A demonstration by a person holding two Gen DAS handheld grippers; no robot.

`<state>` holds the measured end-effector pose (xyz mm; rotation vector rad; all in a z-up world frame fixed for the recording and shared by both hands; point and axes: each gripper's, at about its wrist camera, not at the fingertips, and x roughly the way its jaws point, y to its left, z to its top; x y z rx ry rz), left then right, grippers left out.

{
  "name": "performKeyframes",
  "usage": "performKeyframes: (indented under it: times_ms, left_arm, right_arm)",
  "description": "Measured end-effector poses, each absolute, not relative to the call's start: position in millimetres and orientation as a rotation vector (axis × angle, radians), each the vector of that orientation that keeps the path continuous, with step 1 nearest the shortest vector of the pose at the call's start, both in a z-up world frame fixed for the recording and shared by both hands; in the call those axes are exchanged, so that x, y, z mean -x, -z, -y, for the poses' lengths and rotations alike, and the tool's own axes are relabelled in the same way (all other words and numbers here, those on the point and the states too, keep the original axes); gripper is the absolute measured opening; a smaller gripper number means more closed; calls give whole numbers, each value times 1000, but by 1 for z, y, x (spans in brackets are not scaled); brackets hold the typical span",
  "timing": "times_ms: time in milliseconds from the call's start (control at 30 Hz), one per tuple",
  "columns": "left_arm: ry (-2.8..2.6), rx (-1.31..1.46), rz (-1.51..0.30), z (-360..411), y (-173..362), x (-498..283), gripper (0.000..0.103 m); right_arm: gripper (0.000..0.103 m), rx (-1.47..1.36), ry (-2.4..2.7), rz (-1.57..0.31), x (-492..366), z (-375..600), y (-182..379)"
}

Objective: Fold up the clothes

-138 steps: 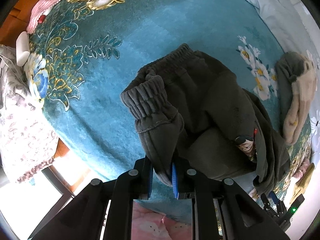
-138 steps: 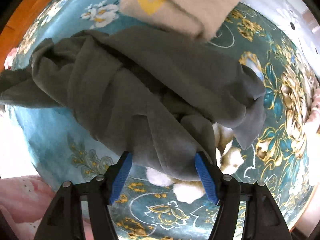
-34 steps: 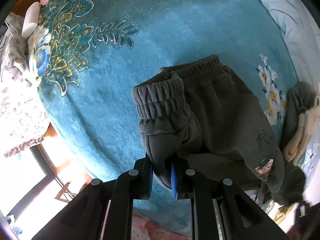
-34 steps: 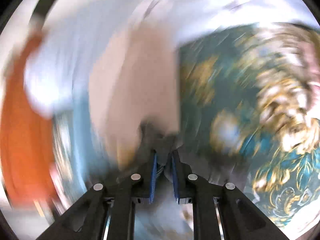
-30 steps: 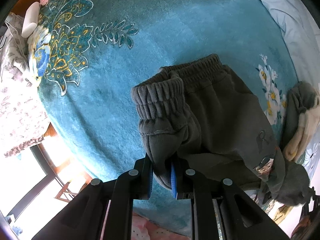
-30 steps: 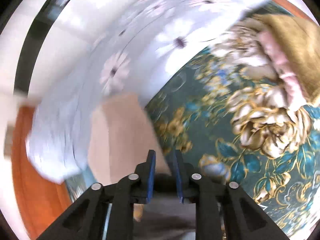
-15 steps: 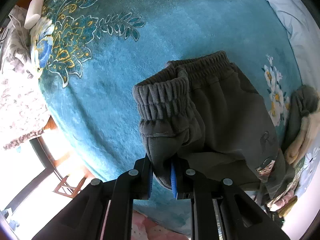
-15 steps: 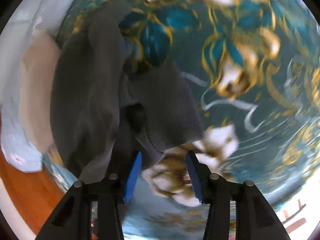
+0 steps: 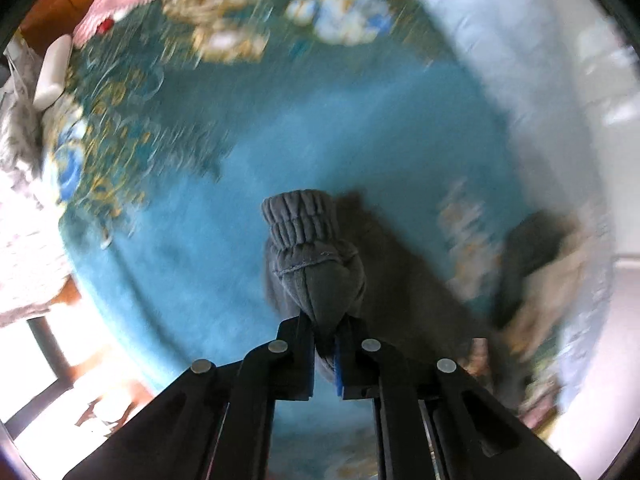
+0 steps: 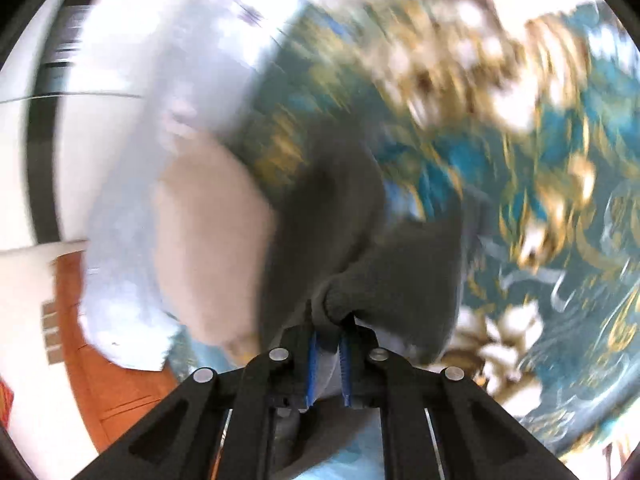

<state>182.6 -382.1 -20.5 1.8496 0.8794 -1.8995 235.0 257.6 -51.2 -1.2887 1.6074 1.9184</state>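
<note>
Pinching a bunched fold of the dark grey sweatpants (image 9: pixel 316 264) just below the ribbed elastic cuff (image 9: pixel 300 216), the left gripper (image 9: pixel 325 350) is holding that end up over the teal floral blanket (image 9: pixel 192 248), its jaws pressed tight on the cloth. Gripping another part of the same grey garment (image 10: pixel 384 272), the right gripper (image 10: pixel 328 354) is keeping its blue-padded jaws nearly together on a wad of fabric, with the rest trailing away across the blanket beside a beige folded garment (image 10: pixel 208 240). Blurring heavily, both views are showing a pale blue sheet (image 9: pixel 520 52) at the blanket's edge.
</note>
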Motion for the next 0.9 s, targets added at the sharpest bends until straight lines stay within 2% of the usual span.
performKeyframes:
  times_ms: [133, 267, 367, 467, 567, 600, 667, 700, 733, 900]
  left_arm:
    - [2007, -1757, -913, 377, -3, -175, 7]
    - [1749, -1894, -891, 399, 42, -200, 7]
    - [1621, -1962, -898, 393, 54, -218, 7]
    - [1674, -1972, -867, 388, 46, -213, 7]
    - [1745, -1972, -832, 383, 35, -206, 7]
    - [1757, -1974, -826, 381, 33, -205, 7]
    - [1770, -1978, -815, 379, 32, -204, 8]
    - [1770, -1980, -812, 379, 34, -204, 8]
    - [1767, -1981, -812, 381, 39, -204, 8]
    - [1732, -1995, -815, 403, 68, -216, 9]
  right_arm:
    - [9, 1224, -1935, -1551, -275, -277, 20]
    - [10, 1342, -1705, -1533, -318, -272, 55]
    - [10, 1367, -1642, -1544, -334, -263, 67]
    - [10, 1375, -1626, -1530, -328, -263, 70]
    - [13, 1320, -1621, -1602, -317, -270, 74]
    - [17, 1295, -1622, -1627, -314, -272, 75]
    - [37, 1237, -1659, -1659, -310, -273, 68]
    - [52, 1207, -1681, -1671, -308, -274, 64]
    - [55, 1174, -1736, -1652, -311, -274, 57]
    - [55, 1249, -1759, -1426, -340, -274, 51]
